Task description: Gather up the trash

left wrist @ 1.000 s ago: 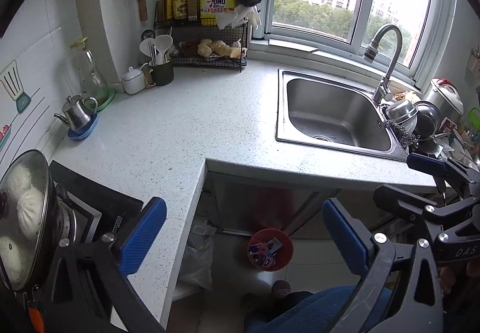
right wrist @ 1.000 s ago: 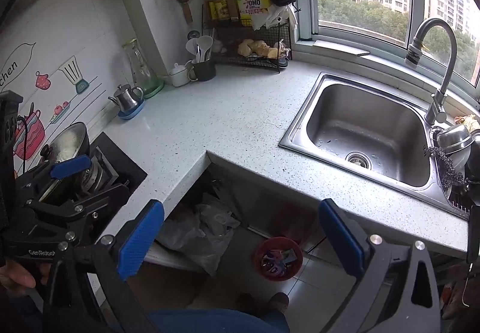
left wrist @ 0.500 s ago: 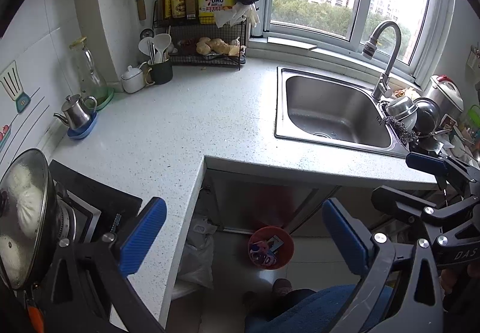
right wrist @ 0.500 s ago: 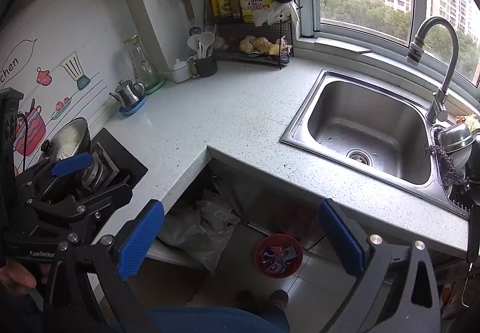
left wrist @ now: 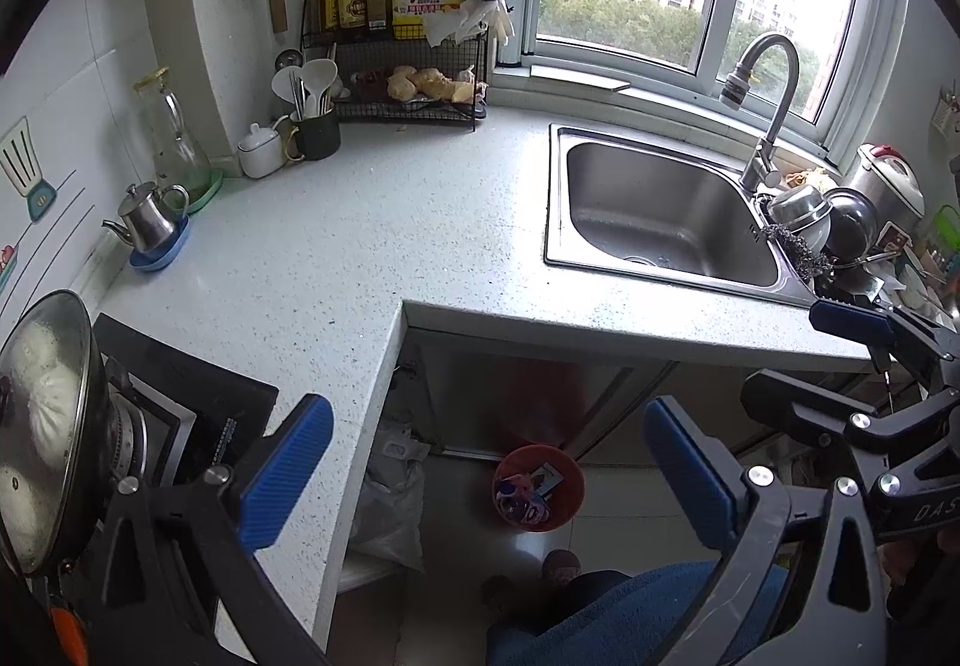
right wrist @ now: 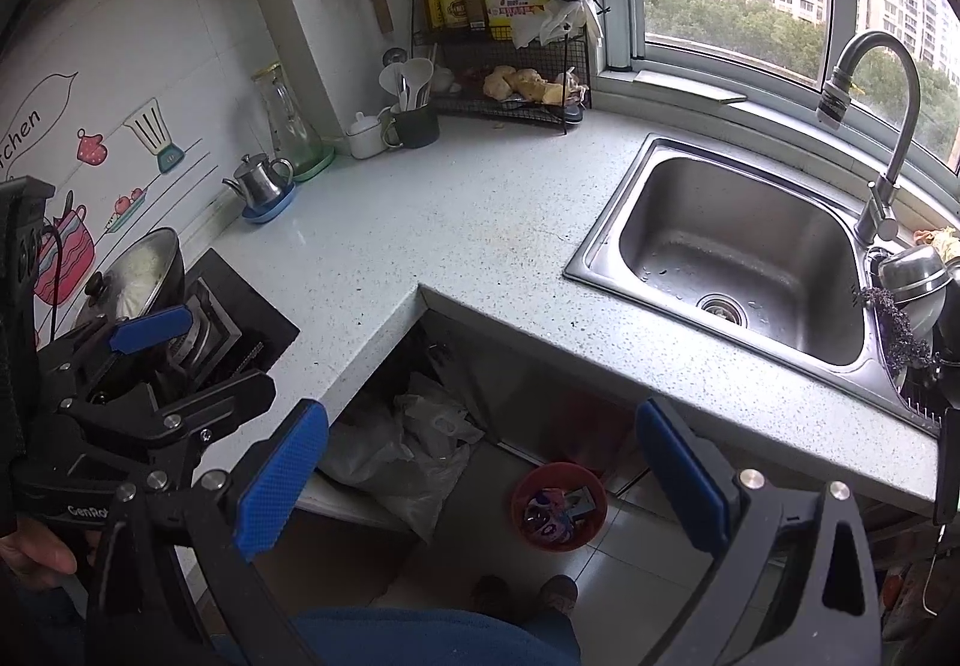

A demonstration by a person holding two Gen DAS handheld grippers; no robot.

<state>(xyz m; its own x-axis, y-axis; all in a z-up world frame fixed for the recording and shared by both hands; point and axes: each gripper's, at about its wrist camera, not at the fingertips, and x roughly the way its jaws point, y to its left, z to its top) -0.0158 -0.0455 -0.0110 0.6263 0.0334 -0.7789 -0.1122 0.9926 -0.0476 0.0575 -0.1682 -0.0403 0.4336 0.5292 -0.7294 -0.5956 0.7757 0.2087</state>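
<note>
A small red trash bin (left wrist: 538, 487) holding colourful wrappers stands on the floor under the counter; it also shows in the right wrist view (right wrist: 559, 506). My left gripper (left wrist: 489, 471) is open and empty, held above the floor in front of the counter corner. My right gripper (right wrist: 483, 480) is open and empty, beside it at about the same height. Each gripper shows in the other's view: the right one at the right edge (left wrist: 870, 366), the left one at the left edge (right wrist: 150, 366). The white speckled counter (left wrist: 336, 246) carries no loose trash that I can make out.
A steel sink (left wrist: 660, 210) with a tap (left wrist: 765, 114) sits at the right. A lidded pot (left wrist: 42, 426) stands on the stove at the left. A kettle (left wrist: 147, 225), jar, cup of utensils and a wire rack (left wrist: 408, 66) line the back. Plastic bags (right wrist: 408, 450) lie under the counter.
Both grippers have drifted slightly back and up from the counter. Both stay open and empty.
</note>
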